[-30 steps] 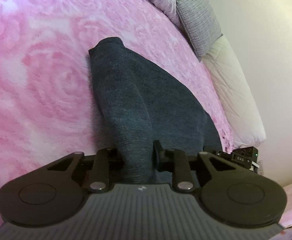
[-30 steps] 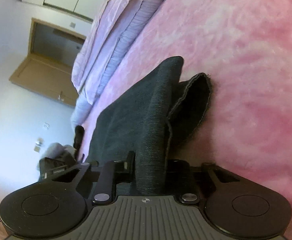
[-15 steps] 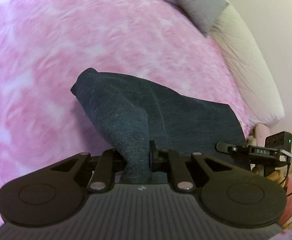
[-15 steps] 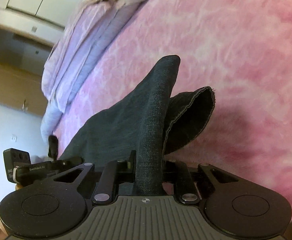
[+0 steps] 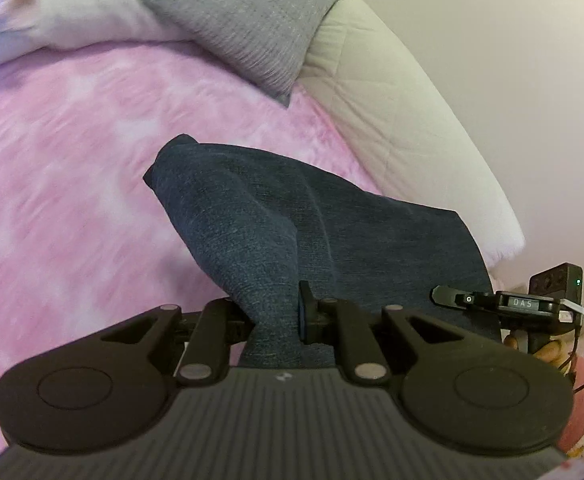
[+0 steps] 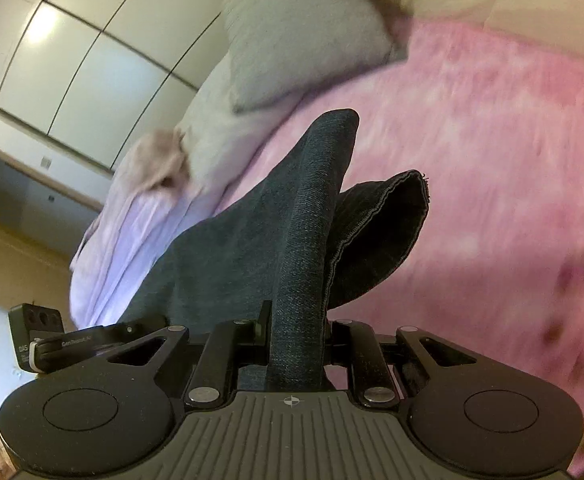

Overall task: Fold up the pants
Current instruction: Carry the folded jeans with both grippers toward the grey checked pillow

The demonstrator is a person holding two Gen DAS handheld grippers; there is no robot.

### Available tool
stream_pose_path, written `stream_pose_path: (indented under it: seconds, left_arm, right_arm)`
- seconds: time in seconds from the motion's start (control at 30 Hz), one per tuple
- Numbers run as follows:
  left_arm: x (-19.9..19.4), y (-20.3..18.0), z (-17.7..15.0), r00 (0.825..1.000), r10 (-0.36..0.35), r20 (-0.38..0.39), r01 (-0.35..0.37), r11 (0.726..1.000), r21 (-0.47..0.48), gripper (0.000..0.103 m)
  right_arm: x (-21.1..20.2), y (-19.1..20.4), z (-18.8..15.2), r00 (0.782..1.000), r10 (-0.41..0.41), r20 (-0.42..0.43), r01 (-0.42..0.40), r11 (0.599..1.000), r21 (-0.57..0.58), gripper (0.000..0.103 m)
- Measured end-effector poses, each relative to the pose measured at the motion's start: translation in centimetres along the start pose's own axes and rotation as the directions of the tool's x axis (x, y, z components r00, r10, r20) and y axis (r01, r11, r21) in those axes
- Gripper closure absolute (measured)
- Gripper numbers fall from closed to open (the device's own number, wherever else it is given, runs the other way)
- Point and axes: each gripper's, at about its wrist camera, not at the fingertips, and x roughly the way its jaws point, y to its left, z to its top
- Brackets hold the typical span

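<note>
Dark pants (image 5: pixel 292 216): pinched in left gripper (image 5: pixel 276 316) and right gripper (image 6: pixel 295 340), both clamped on fabric, likely for carrying one end over. Lifted above pink bedspread (image 5: pixel 72 152); grey pillow (image 5: pixel 248 20) at 12 o'clock.

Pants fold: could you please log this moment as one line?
left gripper: shut on pants | right gripper: shut on pants | pants: lifted, draped above pink blanket | fold: unfinished
</note>
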Motion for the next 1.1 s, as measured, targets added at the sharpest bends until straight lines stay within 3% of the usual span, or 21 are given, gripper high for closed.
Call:
stream_pose_path:
  seconds: [0.23,0.4,0.63,0.87,1.1]
  left_arm:
    - [14.5,-1.9,10.6,0.999,0.041,0.034,-0.040,0.999,-0.021,0.092]
    - [22.8,-1.2,16.0,0.996,0.067,0.055,-0.066,0.997,-0.028,0.092]
    - [29.6,0.5,20.7,0.993,0.106,0.044,-0.105,0.994,-0.017,0.092]
    - [31.1,2.2,22.9,0.991,0.114,0.070,-0.112,0.993,-0.024,0.092]
    - [32.6,3.3,22.7,0.992,0.111,0.061,-0.109,0.994,-0.030,0.092]
  right_arm:
    - [3.9,-9.4,15.0,1.000,-0.014,-0.014,0.013,0.998,-0.053,0.089]
    - [7.9,-15.4,23.1,0.999,-0.024,-0.034,0.022,0.996,-0.083,0.089]
    - [13.0,-19.9,28.2,0.999,-0.033,-0.029,0.030,0.995,-0.096,0.089]
    - [15.9,-21.0,31.5,1.000,-0.009,-0.030,0.004,0.990,-0.143,0.089]
    - [17.8,-22.1,32.4,0.998,-0.027,-0.056,0.018,0.987,-0.161,0.089]
